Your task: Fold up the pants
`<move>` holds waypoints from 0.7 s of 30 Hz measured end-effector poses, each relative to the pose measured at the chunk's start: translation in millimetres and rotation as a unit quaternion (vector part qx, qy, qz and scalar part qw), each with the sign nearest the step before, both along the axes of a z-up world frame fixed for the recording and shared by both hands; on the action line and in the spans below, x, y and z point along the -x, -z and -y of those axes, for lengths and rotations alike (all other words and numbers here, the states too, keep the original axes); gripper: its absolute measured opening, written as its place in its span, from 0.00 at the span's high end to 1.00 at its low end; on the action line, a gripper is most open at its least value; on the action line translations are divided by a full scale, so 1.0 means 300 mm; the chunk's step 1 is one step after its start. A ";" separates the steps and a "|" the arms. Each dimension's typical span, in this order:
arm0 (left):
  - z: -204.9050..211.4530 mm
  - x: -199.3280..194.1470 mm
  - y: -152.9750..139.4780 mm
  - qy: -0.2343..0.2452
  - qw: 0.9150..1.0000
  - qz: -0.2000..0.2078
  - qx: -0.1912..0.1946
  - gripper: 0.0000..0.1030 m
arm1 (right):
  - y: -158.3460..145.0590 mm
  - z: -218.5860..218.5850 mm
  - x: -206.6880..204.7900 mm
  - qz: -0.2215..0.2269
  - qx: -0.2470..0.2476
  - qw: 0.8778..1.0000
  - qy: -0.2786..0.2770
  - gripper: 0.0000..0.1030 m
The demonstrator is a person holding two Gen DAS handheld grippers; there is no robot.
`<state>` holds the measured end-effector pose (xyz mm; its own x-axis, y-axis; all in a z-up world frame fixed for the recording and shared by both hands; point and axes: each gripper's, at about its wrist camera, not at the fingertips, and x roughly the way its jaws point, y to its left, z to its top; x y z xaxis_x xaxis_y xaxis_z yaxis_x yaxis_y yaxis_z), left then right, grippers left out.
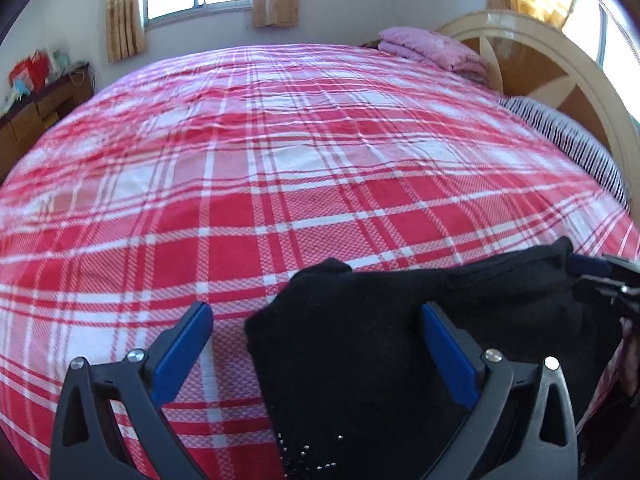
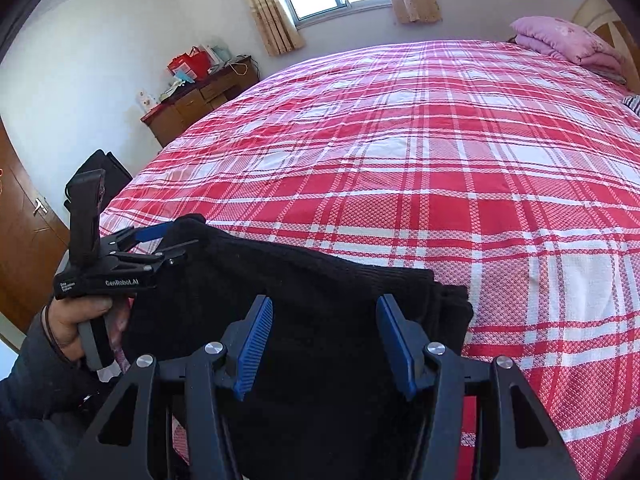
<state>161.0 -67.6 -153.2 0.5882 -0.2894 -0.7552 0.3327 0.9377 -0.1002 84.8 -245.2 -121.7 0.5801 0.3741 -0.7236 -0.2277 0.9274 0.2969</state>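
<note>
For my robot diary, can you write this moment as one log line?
pants: black, bunched on plaid bed | left gripper: open | right gripper: open

I see a bed [image 2: 420, 152] under a red-and-white plaid cover filling most of my right-wrist view. Folded black pants [image 2: 320, 300] lie on it at lower centre. A folded pink quilt [image 2: 568, 40] sits upper right, a striped pillow [image 1: 568, 140] at the left-wrist view's right edge.
</note>
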 end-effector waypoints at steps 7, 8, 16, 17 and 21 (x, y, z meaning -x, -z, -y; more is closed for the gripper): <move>-0.053 0.093 -0.071 0.005 1.000 0.013 -0.002 0.00 | -0.077 -0.012 0.072 0.024 -0.003 1.000 0.007 0.45; -0.058 0.110 -0.077 0.007 1.000 0.016 -0.008 0.00 | -0.093 -0.026 0.098 0.035 -0.002 0.999 -0.008 0.45; -0.039 0.260 0.017 0.054 0.997 -0.001 -0.052 0.00 | 0.026 -0.170 0.176 -0.030 0.051 0.989 -0.138 0.41; -0.041 0.260 0.031 0.051 0.998 0.000 -0.043 0.00 | 0.037 -0.173 0.173 -0.025 0.057 0.988 -0.142 0.41; -0.058 0.238 0.022 0.042 0.999 -0.011 -0.018 0.00 | -0.006 -0.145 0.171 -0.019 0.027 0.990 -0.135 0.41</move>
